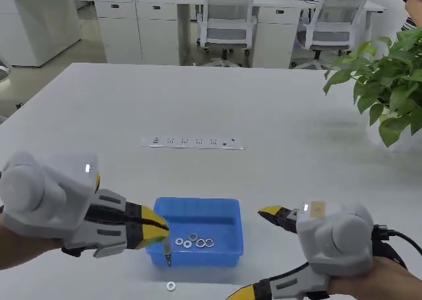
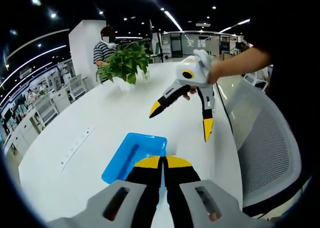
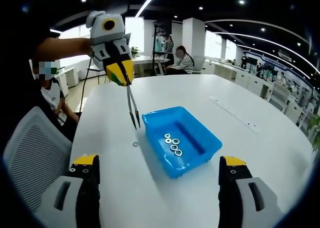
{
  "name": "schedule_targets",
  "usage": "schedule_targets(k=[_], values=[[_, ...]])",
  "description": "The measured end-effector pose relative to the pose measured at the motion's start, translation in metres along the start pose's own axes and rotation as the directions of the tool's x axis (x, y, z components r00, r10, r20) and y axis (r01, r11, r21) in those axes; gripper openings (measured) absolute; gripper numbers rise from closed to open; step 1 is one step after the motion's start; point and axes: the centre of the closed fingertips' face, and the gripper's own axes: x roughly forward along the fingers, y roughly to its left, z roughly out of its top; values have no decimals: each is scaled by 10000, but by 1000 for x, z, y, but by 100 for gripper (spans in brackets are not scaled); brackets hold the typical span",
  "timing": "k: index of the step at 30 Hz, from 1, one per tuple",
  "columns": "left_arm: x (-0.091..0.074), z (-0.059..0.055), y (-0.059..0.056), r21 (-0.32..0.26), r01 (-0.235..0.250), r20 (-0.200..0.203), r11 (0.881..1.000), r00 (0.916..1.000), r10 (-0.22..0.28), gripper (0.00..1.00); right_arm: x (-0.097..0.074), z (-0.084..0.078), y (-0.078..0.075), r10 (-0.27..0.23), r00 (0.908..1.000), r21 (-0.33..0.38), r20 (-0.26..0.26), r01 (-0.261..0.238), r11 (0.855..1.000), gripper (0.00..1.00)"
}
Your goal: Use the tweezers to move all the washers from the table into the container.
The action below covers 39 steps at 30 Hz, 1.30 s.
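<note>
A blue container (image 1: 224, 211) sits at the near table edge with several washers (image 1: 194, 240) inside. One washer (image 1: 171, 286) lies on the table just in front of its left corner. My left gripper (image 1: 160, 228) is shut on the tweezers (image 1: 167, 252), whose tips hang down beside the container's front left corner, above the loose washer. In the right gripper view the tweezers (image 3: 133, 107) end just above the washer (image 3: 135, 144), beside the container (image 3: 200, 153). My right gripper (image 3: 158, 160) is open and holds nothing, right of the container.
A power strip (image 1: 192, 142) lies flat mid-table beyond the container. A potted plant (image 1: 389, 82) stands at the right edge. Office chairs (image 1: 226, 23) and cabinets are behind the table. Other people sit in the background of the right gripper view.
</note>
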Motion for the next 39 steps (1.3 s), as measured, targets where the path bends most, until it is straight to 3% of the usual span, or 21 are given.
schedule_targets(k=[18, 39], values=[[11, -27, -5, -188, -55, -221, 9998, 9997, 51, 5, -6, -14, 8, -91, 9997, 145, -215, 94, 9999, 100], [25, -30, -7, -263, 175, -242, 9995, 9995, -181, 5, -7, -23, 11, -87, 9991, 310, -414, 100, 9995, 99]])
